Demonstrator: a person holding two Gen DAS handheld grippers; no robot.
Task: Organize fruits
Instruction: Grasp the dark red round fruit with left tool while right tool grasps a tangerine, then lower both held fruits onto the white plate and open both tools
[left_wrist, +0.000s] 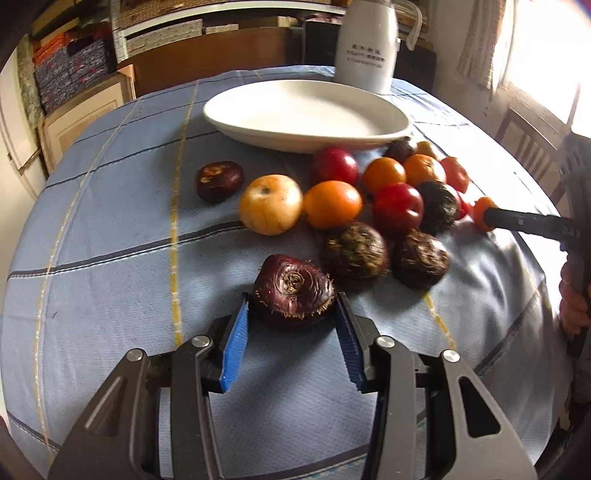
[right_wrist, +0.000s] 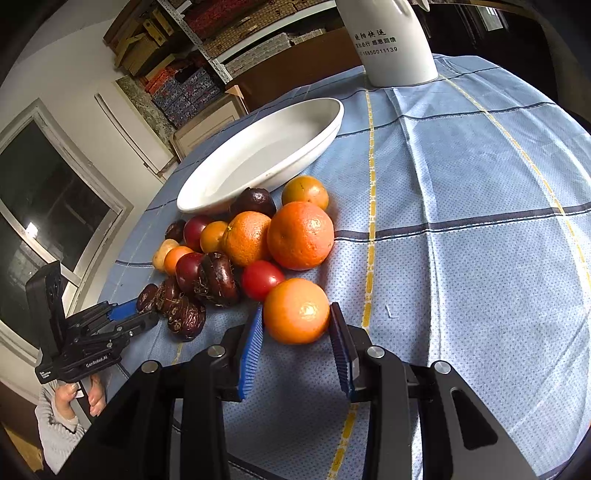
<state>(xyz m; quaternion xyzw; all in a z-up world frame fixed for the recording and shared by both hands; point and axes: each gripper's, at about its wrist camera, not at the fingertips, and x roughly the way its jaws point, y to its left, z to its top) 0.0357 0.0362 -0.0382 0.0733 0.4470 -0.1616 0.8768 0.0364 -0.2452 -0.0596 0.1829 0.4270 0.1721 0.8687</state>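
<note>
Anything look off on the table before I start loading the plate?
Nothing spilled or damaged. The plate sits empty and upright; all the fruit lies loose on the cloth beside it, clustered against its rim.

Left gripper (left_wrist: 291, 308): black angular linkage arms, round silver screw heads at the pivots, ribbed blue pads (left_wrist: 236, 345) lining both fingers. Right gripper (right_wrist: 297, 325) — identical build. Behind the left unit's fingers: white lettering on its base, grey knit sleeve (right_wrist: 55, 428), bare skin.
</note>
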